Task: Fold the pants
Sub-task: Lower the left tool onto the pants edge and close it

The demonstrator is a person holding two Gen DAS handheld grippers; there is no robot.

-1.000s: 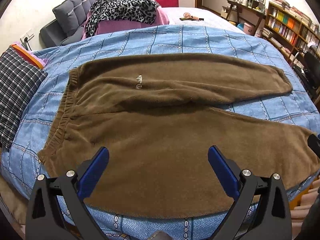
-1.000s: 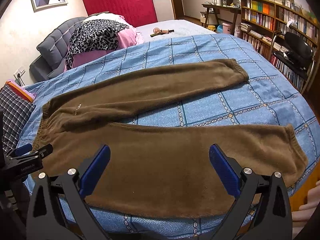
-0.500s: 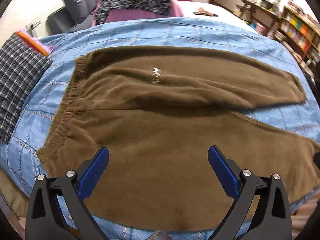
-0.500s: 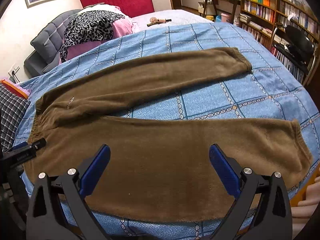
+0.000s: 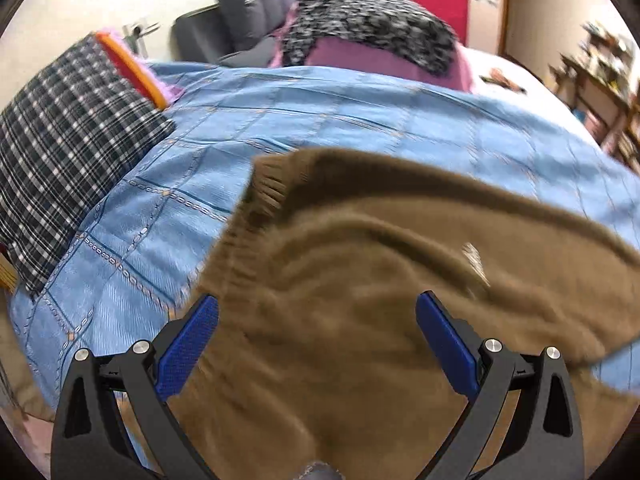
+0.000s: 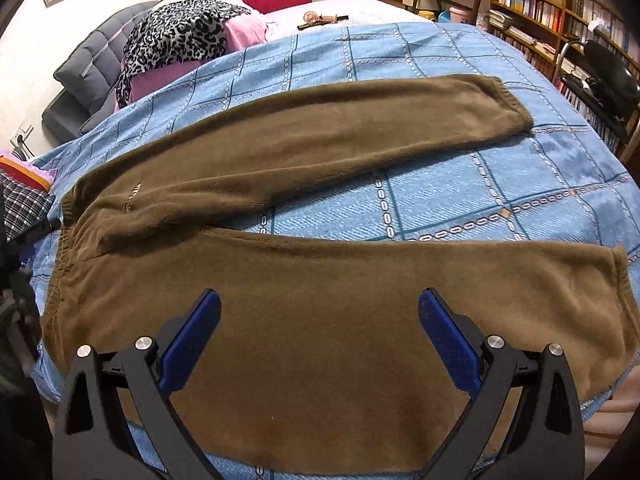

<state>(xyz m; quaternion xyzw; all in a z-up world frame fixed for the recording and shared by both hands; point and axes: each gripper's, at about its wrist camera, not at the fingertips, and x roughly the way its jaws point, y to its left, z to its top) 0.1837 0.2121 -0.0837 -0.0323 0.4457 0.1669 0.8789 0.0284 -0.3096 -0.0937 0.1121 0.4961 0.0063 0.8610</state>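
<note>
Brown fleece pants [image 6: 320, 280] lie flat on the blue patterned bedspread [image 6: 480, 184], waistband at the left, both legs spread out to the right. My right gripper [image 6: 319, 320] is open and empty above the near leg. My left gripper [image 5: 316, 320] is open and empty, close over the waistband end of the pants [image 5: 360, 280]; this view is blurred. The elastic waistband [image 5: 248, 224] runs just above its left finger. The left gripper's tip also shows at the left edge of the right wrist view [image 6: 36, 232].
A plaid pillow [image 5: 60, 140] lies left of the waistband. A leopard-print cloth on pink bedding [image 6: 180, 36] and a grey sofa [image 6: 88, 76] sit at the back. Bookshelves [image 6: 560, 4] and a black chair [image 6: 604, 76] stand at the right.
My left gripper has swung left and moved down close to the waistband end of the pants. My right gripper has moved slightly closer over the near leg. Both stay open.
</note>
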